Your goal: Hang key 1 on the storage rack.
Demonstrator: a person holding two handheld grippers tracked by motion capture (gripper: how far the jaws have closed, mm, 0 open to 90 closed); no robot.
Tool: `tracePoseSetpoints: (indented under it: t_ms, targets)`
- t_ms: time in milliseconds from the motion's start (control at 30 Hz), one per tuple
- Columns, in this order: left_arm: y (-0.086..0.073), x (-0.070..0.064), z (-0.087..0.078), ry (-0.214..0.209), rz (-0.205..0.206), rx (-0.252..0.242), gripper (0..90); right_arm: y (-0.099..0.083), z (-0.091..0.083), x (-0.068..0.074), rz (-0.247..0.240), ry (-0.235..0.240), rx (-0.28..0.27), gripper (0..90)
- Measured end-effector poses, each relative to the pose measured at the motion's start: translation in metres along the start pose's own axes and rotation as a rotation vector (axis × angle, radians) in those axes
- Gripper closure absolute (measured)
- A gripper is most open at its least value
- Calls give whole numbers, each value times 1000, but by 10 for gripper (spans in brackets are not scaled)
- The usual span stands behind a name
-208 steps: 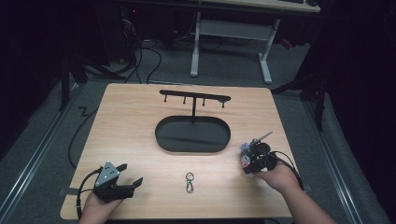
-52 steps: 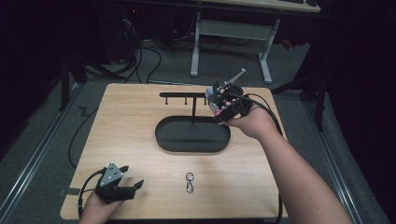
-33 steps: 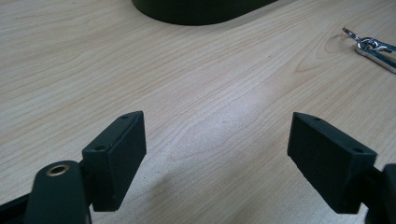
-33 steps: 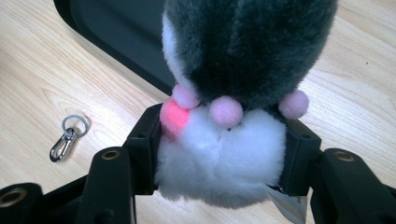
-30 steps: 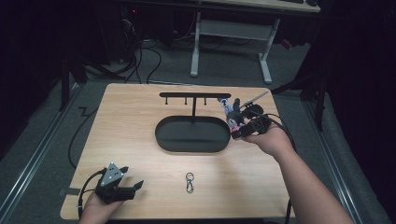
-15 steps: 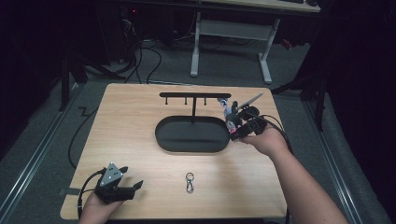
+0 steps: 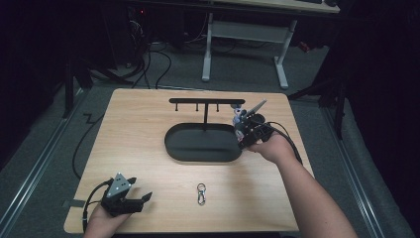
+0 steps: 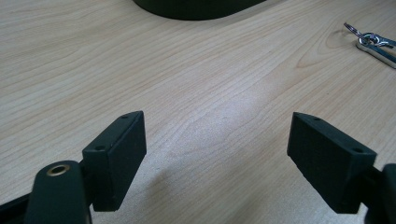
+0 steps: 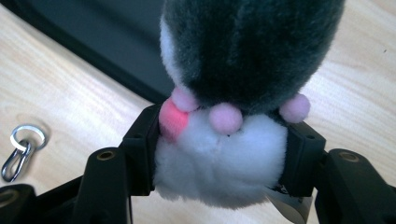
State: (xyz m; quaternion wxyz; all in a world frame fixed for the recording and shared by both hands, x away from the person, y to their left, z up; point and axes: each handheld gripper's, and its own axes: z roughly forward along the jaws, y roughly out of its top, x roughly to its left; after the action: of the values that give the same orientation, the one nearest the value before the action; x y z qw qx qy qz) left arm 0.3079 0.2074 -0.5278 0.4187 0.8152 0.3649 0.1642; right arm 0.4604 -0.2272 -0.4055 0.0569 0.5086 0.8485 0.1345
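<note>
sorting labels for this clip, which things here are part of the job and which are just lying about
In the job:
right gripper, shut on the plush toy
black hook stand and its oval tray, beside the toy

Lying about:
key ring clip on the table
left gripper, open, resting at the near edge

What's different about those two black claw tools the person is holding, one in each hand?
The left gripper has its fingers spread wide with nothing between them; the right gripper is shut on a grey and white plush toy. The left one sits low at the near table edge; the right one is by the black tray, beside the hook rack. Both are black and hand-held.
</note>
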Motion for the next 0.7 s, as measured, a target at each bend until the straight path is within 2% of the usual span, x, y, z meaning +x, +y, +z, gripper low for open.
tracePoseSetpoints:
  t_ms: [133, 300, 700]
  targets:
    - [0, 1, -1, 1, -4, -4, 205, 1, 7, -3, 22, 13, -23, 409]
    - [0, 1, -1, 1, 0, -1, 204, 3, 11, -4, 37, 4, -38, 387]
    - [0, 0, 0, 3, -4, -3, 204, 2, 6, -6, 58, 2, -81, 338]
